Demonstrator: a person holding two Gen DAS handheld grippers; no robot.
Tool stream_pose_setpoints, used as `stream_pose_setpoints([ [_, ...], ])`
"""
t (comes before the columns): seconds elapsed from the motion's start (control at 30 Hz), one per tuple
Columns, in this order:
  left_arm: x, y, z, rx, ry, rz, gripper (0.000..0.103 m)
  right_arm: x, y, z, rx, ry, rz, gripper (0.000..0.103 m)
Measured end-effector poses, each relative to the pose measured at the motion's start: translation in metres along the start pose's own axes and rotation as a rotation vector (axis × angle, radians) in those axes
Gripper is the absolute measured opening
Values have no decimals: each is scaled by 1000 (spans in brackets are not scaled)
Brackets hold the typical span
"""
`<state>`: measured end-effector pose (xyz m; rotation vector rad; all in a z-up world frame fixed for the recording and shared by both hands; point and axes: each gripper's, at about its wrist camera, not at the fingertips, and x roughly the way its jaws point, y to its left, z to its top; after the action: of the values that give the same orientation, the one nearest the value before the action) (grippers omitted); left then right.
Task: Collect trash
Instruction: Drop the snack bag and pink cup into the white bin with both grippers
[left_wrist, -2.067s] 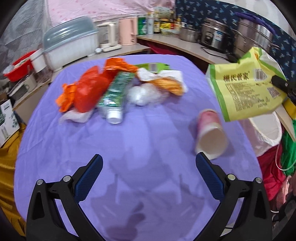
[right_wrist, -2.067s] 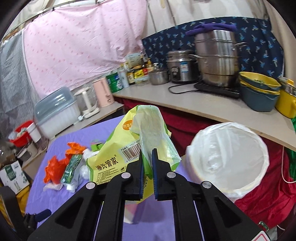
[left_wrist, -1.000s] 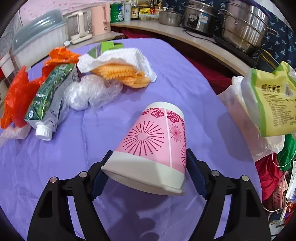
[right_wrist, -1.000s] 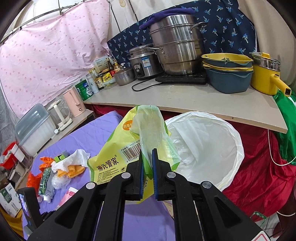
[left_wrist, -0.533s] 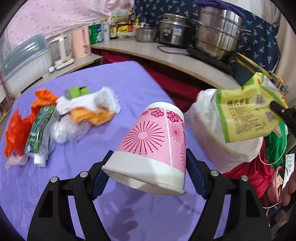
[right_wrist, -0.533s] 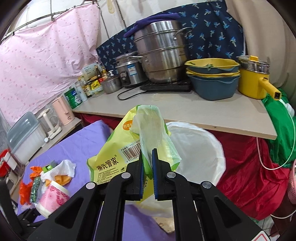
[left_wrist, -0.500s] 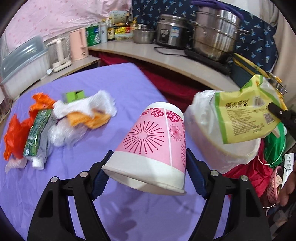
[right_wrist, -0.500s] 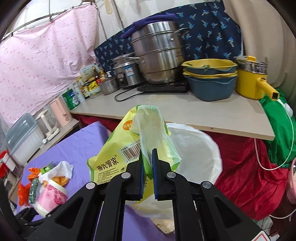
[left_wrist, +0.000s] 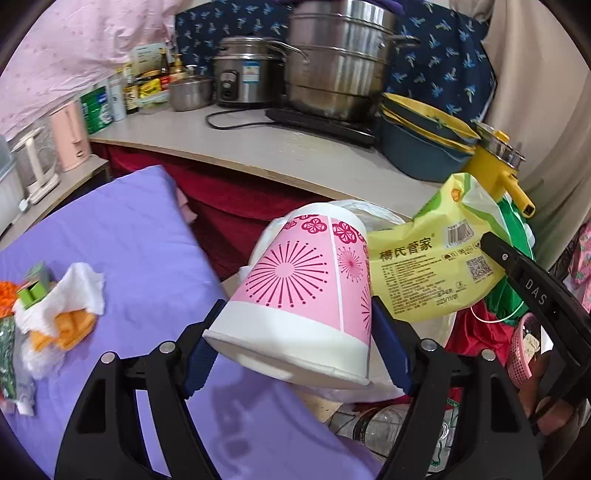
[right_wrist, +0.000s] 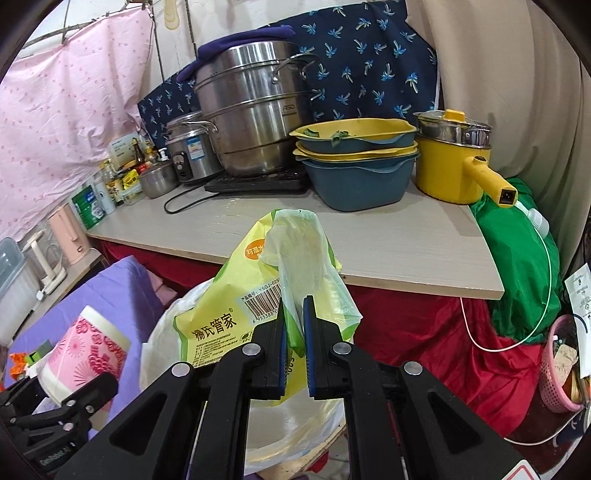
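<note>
A pink-and-white paper cup (left_wrist: 295, 280) lies on its side in the air, with my left gripper (left_wrist: 297, 314) shut on its wide end; the cup also shows in the right wrist view (right_wrist: 85, 350). Behind the cup stands a bin with a white liner (left_wrist: 369, 210), beside the purple table (left_wrist: 129, 236). My right gripper (right_wrist: 295, 314) is shut on the top of a yellow-green packet (right_wrist: 229, 295), which hangs over the bin's liner (right_wrist: 159, 339). In the left wrist view the packet (left_wrist: 424, 266) hangs just right of the cup.
A tissue with orange scraps (left_wrist: 62, 306), a small green box (left_wrist: 33, 288) and a tube (left_wrist: 7, 354) lie on the table at the left. A counter (right_wrist: 388, 243) with pots and bowls runs behind the bin. A plastic bottle (left_wrist: 388, 424) and a pink basket (right_wrist: 557, 373) are on the floor.
My left gripper closed on the cup, lifted it off the table and carried it right toward the bin. The right gripper carried the packet over the bin.
</note>
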<state>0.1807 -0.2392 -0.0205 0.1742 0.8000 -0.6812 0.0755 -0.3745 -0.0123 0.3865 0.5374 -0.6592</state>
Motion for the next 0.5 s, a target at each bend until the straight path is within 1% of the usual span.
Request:
stream_pose_setpoints([
  [0.13,23,-10,2,21,27,0,72,8,-5,2,8,3,-21,8],
  [0.23,29,-12,0,27,36,-5,73,12,-7,2,15,10,-26,9],
  [0.33,36,-13,-2,31,49,-3,74,15,-4,1,17,11,-24,14],
  [0.37,37,-13,-3,33,50,4,76,16,-3,1,16,11,-16,16],
  [0.4,37,-13,-3,35,48,11,79,17,0,0,16,14,-5,19],
  [0.43,36,-12,-3,32,42,26,84,18,1,0,19,17,12,28],
  [0.47,35,-9,-3,24,34,33,87,19,3,0,23,18,22,37],
  [0.5,34,-7,-2,18,29,35,87,18,4,0,27,14,22,40],
])
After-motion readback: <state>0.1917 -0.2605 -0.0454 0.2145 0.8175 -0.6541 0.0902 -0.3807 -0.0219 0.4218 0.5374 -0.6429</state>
